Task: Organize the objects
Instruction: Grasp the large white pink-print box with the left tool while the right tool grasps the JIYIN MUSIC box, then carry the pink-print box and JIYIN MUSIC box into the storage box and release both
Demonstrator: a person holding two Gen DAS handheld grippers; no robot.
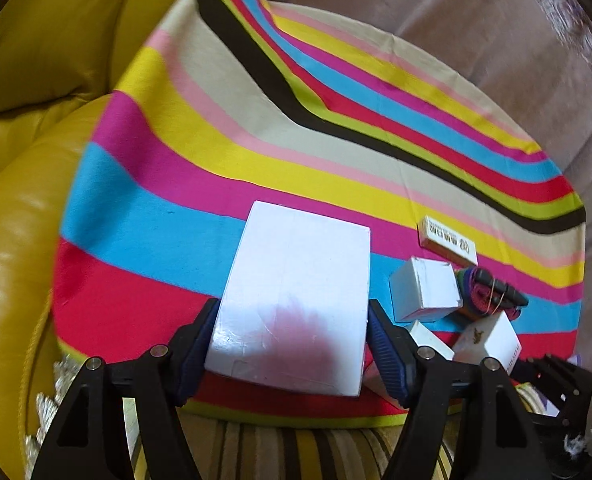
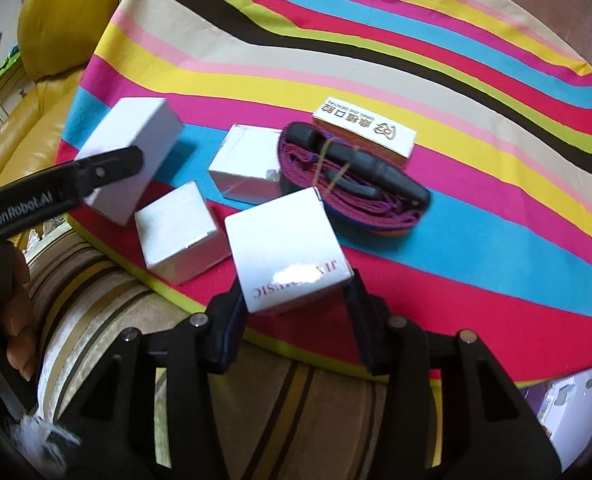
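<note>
A large plain white box (image 1: 296,288) sits between the blue pads of my left gripper (image 1: 292,320), which is shut on its two sides near the table's front edge. In the right wrist view the same box (image 2: 132,140) tilts at the left, with one left finger (image 2: 112,164) across it. My right gripper (image 2: 294,304) is shut on a white cube box with printed lettering (image 2: 288,248). Close by lie a small white box (image 2: 178,236), a silver-sided white box (image 2: 248,164), a purple strap bundle with black handles (image 2: 347,172) and a gold-edged box with lettering (image 2: 363,132).
Everything rests on a round table under a bright striped cloth (image 2: 475,100). A yellow leather sofa (image 1: 36,80) curves around the left. A striped cushion (image 2: 116,320) lies below the table's front edge. A person's hand (image 2: 0,312) holds the left gripper's handle.
</note>
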